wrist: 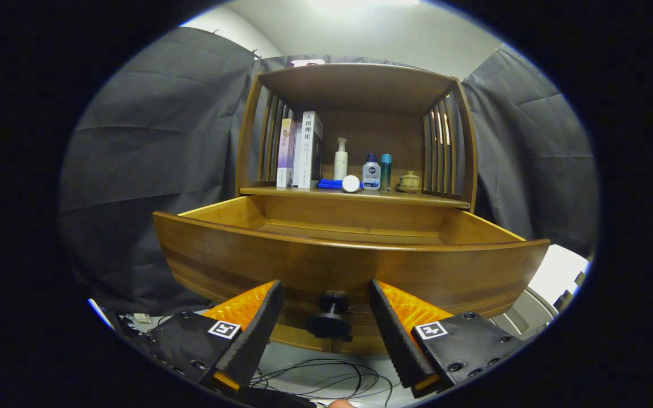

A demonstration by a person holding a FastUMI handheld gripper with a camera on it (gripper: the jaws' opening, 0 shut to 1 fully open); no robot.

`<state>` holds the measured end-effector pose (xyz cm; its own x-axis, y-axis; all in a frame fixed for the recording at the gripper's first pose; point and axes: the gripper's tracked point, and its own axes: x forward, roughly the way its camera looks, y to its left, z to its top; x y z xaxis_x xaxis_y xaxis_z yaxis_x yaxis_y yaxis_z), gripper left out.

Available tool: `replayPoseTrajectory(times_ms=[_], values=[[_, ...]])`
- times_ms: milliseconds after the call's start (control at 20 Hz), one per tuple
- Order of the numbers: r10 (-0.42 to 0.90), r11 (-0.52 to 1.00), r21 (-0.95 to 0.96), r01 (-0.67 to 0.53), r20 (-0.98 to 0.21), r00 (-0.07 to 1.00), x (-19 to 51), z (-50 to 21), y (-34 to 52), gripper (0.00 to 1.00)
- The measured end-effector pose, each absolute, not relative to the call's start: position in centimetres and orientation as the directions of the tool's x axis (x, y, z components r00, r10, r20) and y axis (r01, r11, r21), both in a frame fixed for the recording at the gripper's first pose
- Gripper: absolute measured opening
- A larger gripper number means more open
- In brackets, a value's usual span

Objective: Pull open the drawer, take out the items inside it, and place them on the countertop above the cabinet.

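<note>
We hold our gripper (326, 294) with fingers apart either side of the knob (331, 317), not clamped, the drawer (247, 260) standing open.

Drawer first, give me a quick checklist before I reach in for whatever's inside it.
1. Drawer pulled out: ok, it stands well clear of the cabinet front.
2. Gripper free: ok, fingers apart on either side of the knob, not pressing on it.
3. Items in the drawer located: cannot tell, the front panel hides most of the floor.
4. Landing spot on the countertop: ok, bare wood near its front edge.
5. Countertop clutter: not ok for careless placing; books, bottles and a small pot stand there.
</note>
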<state>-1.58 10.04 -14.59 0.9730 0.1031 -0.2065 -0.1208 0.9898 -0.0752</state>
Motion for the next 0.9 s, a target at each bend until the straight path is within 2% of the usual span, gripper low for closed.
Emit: replayPoseTrajectory(times_ms=[400, 900], values=[[0.001, 0.995, -0.096, -0.020, -0.192, 0.981, -0.1, -14.6, 9.4, 0.98], [-0.023, 0.996, -0.088, 0.006, -0.184, 0.983, 4.2, -14.3, 9.5, 1.00]])
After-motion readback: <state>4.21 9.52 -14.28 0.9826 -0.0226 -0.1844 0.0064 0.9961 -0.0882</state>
